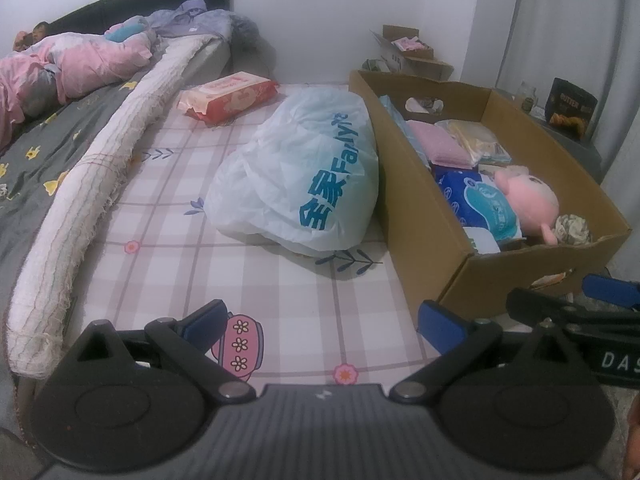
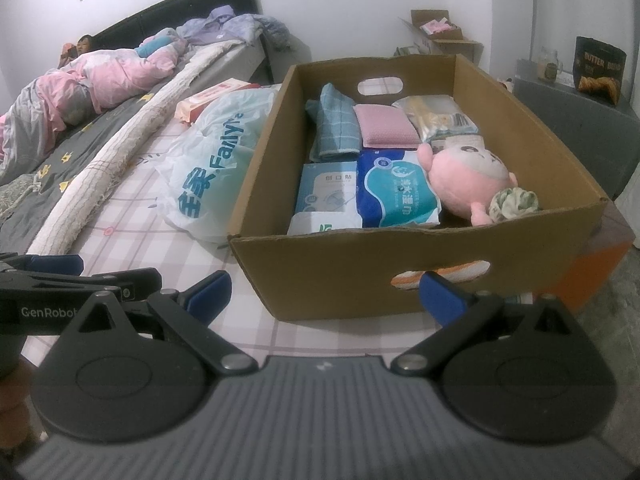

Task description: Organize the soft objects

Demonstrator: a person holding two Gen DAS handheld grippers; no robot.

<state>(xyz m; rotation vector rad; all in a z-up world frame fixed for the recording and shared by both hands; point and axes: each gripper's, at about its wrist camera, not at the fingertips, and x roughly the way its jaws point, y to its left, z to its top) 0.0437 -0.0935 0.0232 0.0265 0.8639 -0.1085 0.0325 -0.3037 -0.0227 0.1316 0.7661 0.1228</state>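
A cardboard box point(image 2: 360, 276) stands on the plaid mattress point(image 1: 248, 280). Inside lie a pink plush toy point(image 2: 460, 176), a blue wipes pack point(image 2: 394, 188), a pink cloth point(image 2: 386, 124), a checked blue cloth point(image 2: 334, 126) and a crumpled fabric ball point(image 2: 514, 200). A white plastic bag point(image 1: 304, 172) with blue print lies left of the box. Farther back rests a red-and-pink wipes pack point(image 1: 228, 96). My left gripper point(image 1: 320, 320) is open, low over the mattress before the bag. My right gripper point(image 2: 324, 294) is open just before the box's near wall. Both hold nothing.
A long rolled white bolster point(image 1: 100, 184) separates the mattress from a grey bed point(image 1: 48, 140) where a person lies under a pink quilt point(image 1: 80, 64). A grey cabinet point(image 2: 576, 116) with a dark snack bag point(image 2: 598, 68) stands right of the box. Smaller cartons point(image 2: 444, 32) sit by the wall.
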